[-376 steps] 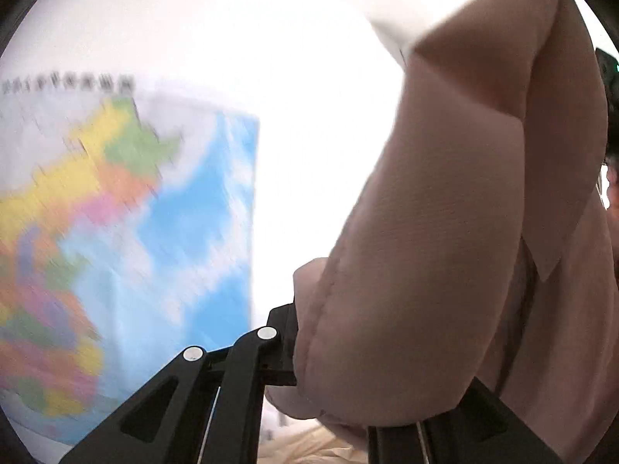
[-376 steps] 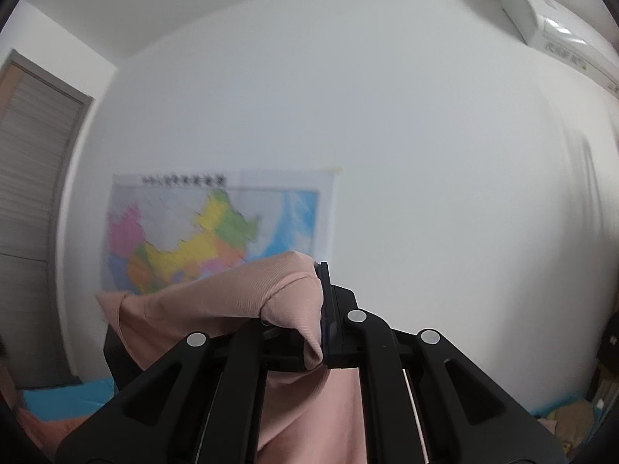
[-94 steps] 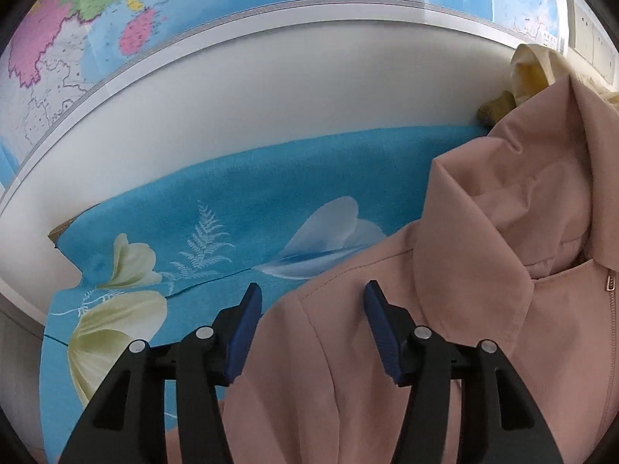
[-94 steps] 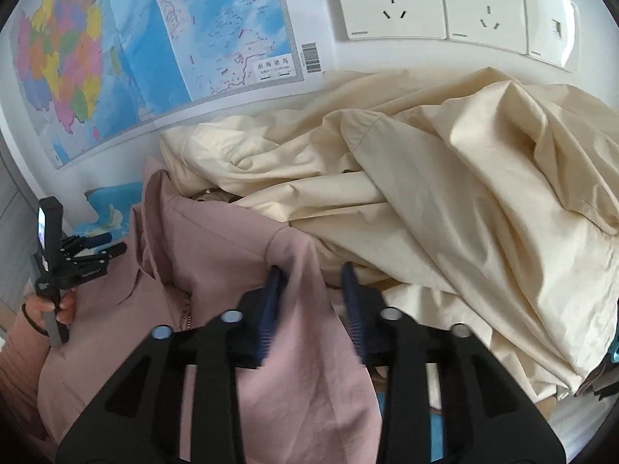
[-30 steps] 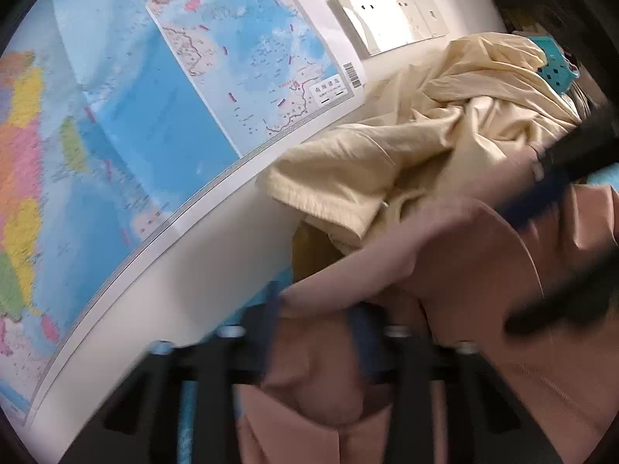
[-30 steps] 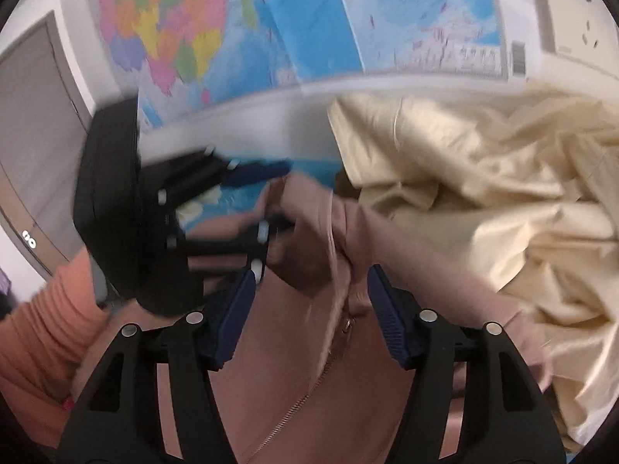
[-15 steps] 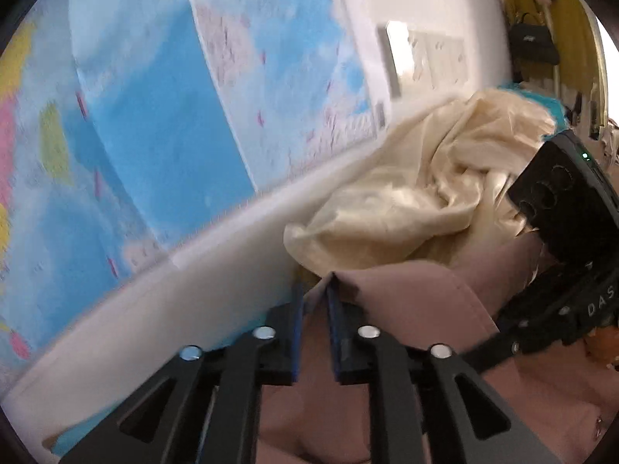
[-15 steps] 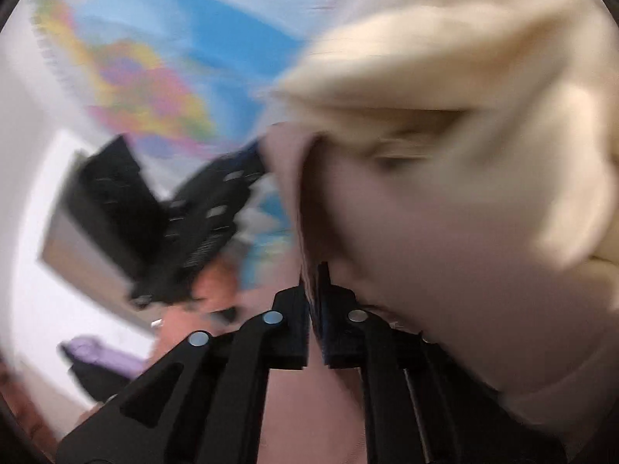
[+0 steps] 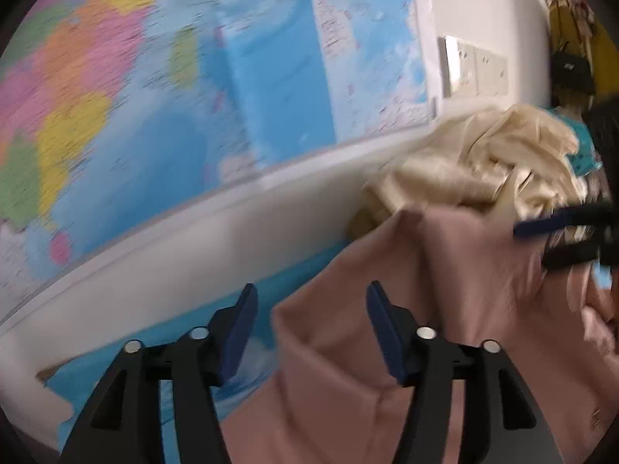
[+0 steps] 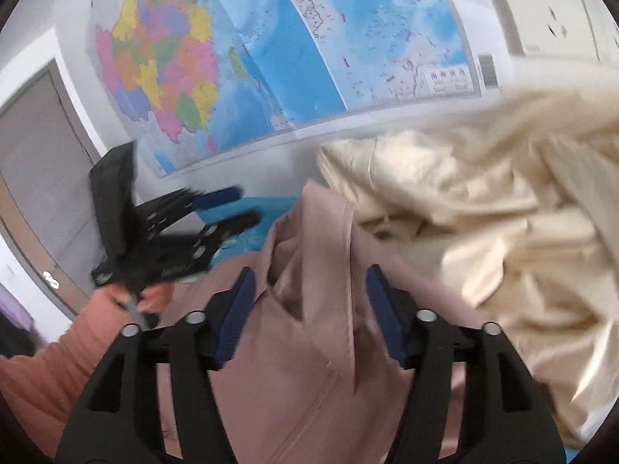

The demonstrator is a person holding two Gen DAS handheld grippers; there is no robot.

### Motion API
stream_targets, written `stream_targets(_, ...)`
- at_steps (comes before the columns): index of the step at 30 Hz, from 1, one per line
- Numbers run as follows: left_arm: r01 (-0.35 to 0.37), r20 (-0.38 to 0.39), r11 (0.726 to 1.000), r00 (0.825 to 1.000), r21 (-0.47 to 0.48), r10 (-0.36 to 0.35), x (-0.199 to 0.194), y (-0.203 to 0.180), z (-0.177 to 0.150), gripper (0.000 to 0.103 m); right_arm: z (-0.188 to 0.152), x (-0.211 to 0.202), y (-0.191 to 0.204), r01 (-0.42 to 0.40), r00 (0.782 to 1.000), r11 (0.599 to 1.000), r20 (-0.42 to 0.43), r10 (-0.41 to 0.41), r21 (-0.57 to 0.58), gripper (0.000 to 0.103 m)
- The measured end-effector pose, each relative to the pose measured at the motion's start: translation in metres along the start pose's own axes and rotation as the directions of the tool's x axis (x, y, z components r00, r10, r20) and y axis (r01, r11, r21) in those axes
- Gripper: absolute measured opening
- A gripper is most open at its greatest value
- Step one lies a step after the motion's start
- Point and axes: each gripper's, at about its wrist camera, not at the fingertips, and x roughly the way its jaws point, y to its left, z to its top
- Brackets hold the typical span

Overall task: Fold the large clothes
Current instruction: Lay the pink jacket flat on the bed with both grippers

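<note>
A dusty pink jacket [image 9: 445, 309] lies on a blue floral sheet [image 9: 162, 352], its collar end bunched toward the wall; it also shows in the right wrist view [image 10: 309, 348] with its zipper. My left gripper [image 9: 309, 321] is open, its jaws on either side of the jacket's edge, holding nothing. My right gripper [image 10: 307, 305] is open over the collar folds, holding nothing. The right gripper [image 9: 568, 236] shows at the right edge of the left wrist view. The left gripper [image 10: 228, 208] shows at the left of the right wrist view.
A heap of cream garments [image 10: 483, 208] lies against the wall to the right of the jacket, also in the left wrist view [image 9: 476, 162]. A wall map [image 10: 271, 50] and wall sockets [image 10: 549, 7] are behind. A grey door [image 10: 42, 162] is at the left.
Both grippers were shut on the pink jacket's collar edge half a second ago. Both have opened and let go, and the jacket has dropped onto the sheet.
</note>
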Motion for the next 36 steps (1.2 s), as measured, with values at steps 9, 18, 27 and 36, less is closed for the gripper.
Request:
stream_targets(9,-0.119,-0.112,0.988,0.988,-0.102,0.107,-0.034,0.046,-0.079,0.069,-0.012,-0.047,-0.008,0.056,0.998,0.998,0.026,-0.056,0.001,0.076)
stream_targets(18,-0.057,-0.073,0.993,0.996,-0.105,0.049,-0.1,0.005,-0.12,0.07,-0.126,-0.168,-0.054,0.32,0.945,0.942,-0.104,-0.31,0.103,0.094)
stream_targets(27,0.082,0.01,0.992,0.997,-0.093,-0.082,-0.13,-0.071,-0.11,0.076,-0.22,-0.2,-0.057,0.247,0.96,0.946,-0.185,-0.21,0.209,0.094)
stream_targets(36,0.207,-0.001,0.978,0.978,-0.018,-0.207,-0.145,-0.138,-0.109,0.077,-0.22,-0.223,-0.067,0.088,0.996,0.941,-0.055,-0.074,0.326,0.003)
